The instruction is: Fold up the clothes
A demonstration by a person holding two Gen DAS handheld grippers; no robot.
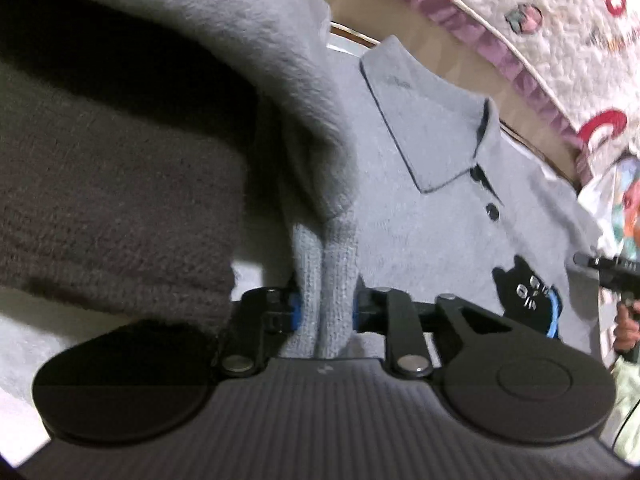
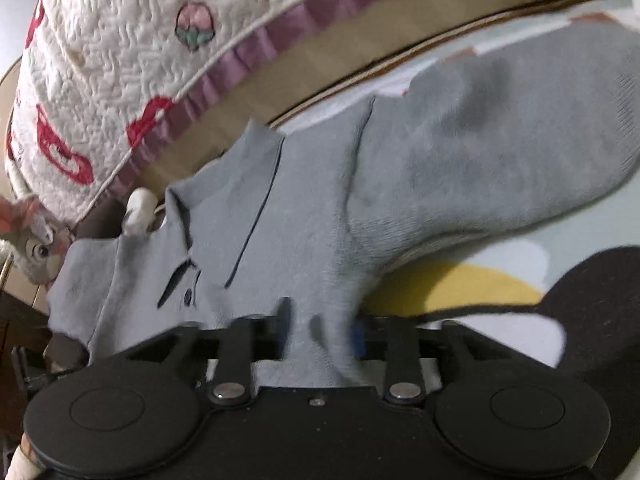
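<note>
- Grey polo sweater (image 2: 320, 208) w/ collar, buttons & black cat patch (image 1: 524, 292) lies spread on a patterned mat (image 2: 460, 292), beside a bed w/ quilted white-and-red cover (image 2: 120, 72). Biggest risk: both ends are gripped, so an uneven lift could skew the whole body and the fold lands crooked.
- Sleeve (image 1: 248, 60) arches up & over in left view. If it drops short or twists, it'll bunch rather than lie flat on the chest.
- Left gripper (image 1: 326, 312): nearly closed, clamping a thick doubled wad of ribbed knit, prob the cuff. Bulky bite, could slip out mid-swing.
- Right gripper (image 2: 320, 332): closed down on a pinch of the sweater's body fabric. Can't tell how many layers; catching just the top one would pull front from back.
- Soft toy (image 2: 36, 248) near the far shoulder. Dragging the sweater that way could snag it.
</note>
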